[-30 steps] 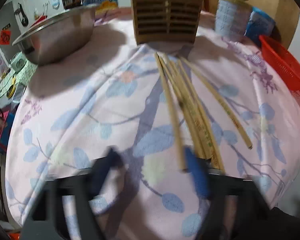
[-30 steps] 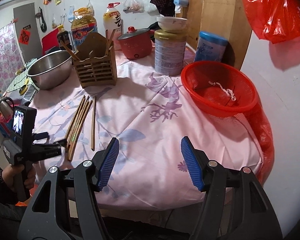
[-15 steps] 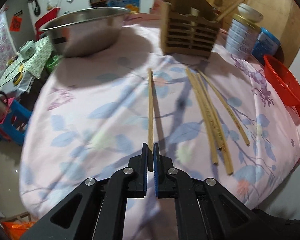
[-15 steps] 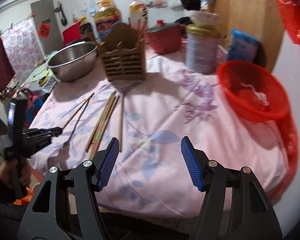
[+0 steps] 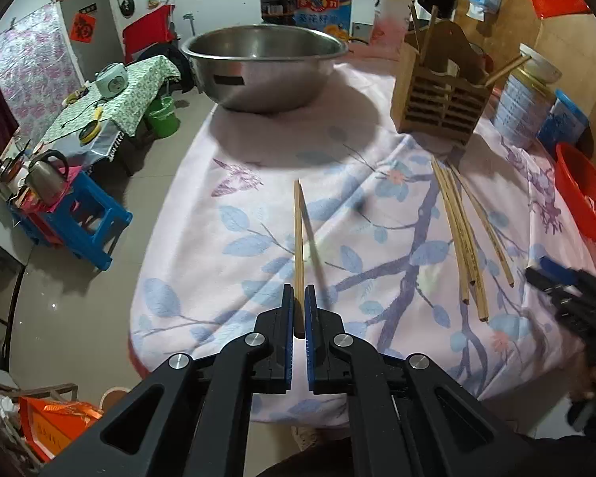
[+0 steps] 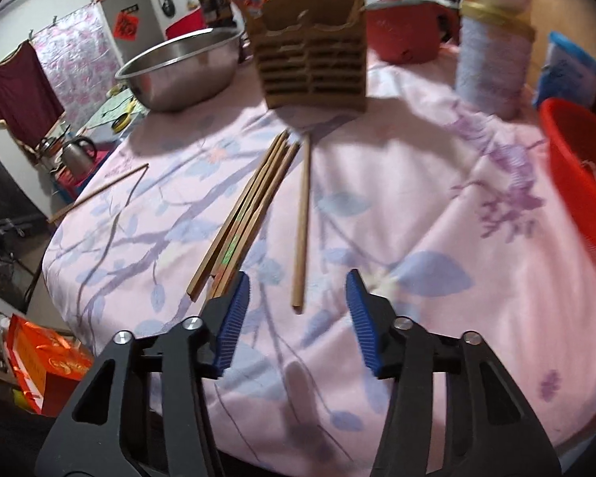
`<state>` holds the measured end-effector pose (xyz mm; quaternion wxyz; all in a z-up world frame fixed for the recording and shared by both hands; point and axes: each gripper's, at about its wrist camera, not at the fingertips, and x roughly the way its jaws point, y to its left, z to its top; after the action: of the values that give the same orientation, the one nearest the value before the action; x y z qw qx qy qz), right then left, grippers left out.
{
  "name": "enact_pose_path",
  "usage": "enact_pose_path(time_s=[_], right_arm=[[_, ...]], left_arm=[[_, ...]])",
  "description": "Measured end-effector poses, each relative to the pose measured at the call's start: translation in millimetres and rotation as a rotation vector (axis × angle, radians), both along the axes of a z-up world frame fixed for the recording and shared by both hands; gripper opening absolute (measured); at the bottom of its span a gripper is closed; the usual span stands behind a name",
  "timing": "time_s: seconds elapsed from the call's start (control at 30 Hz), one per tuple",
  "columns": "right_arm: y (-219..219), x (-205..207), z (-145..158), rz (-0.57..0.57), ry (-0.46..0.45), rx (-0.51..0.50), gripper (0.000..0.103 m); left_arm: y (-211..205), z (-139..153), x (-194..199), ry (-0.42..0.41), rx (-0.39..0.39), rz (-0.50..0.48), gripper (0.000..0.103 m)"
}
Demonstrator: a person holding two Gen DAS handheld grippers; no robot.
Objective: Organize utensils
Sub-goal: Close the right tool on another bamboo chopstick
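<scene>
My left gripper (image 5: 298, 290) is shut on the near end of one wooden chopstick (image 5: 298, 230), held in the air above the flowered cloth; the same stick (image 6: 99, 189) shows at the left of the right wrist view. Several more chopsticks (image 5: 463, 238) lie in a loose bundle (image 6: 246, 214) in front of the slatted wooden holder (image 5: 441, 107) (image 6: 312, 59), which has a few sticks standing in it. My right gripper (image 6: 297, 276) hangs low over the table with its jaws closing. The near end of a single chopstick (image 6: 302, 222) lies between them, and the pads are not touching it.
A steel bowl (image 5: 262, 67) stands at the back left, with a tin can (image 5: 520, 107) and a red pot (image 6: 409, 35) behind the holder. A red basket (image 5: 580, 198) sits at the right edge. The table's left edge drops to the floor, where a blue stool (image 5: 71, 222) stands.
My left gripper shut on one chopstick and lifted it left, away from the bundle. My right gripper came down towards the chopsticks and its jaws narrowed.
</scene>
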<state>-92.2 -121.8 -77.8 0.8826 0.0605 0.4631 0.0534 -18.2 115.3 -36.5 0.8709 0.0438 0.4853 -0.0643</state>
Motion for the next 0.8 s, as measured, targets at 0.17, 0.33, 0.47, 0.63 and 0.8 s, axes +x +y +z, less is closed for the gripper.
enact_pose_path(time_s=[0.17,0.33,0.47,0.63,0.8], right_arm=[[2.6,7.2,-22.1,0.017,0.027,0.018,0.032],[1.6,5.5,-29.1,0.03,-0.018,-0.033,0.008],[-3.0,4.4,-25.3,0.033,-0.024,-0.025,0.007],[-5.0,1.0,6.4,0.046,-0.087,-0.055,0.006],[-12.7,-1.2,58.1,0.019,-0.199,-0.073,0.006]], left_arm=[[-1.7,15.0,-3.2,-0.009,-0.009,0.013,0.006],[-5.5,20.7,-3.9,-0.007,-0.025,0.027,0.006],[-7.1,20.9,-4.7,-0.008,-0.023,0.029,0.006],[-9.8,28.3,-3.7,-0.04,-0.028,0.025,0.006],[-17.2,42.6,5.9,-0.085,-0.038,-0.008,0.006]])
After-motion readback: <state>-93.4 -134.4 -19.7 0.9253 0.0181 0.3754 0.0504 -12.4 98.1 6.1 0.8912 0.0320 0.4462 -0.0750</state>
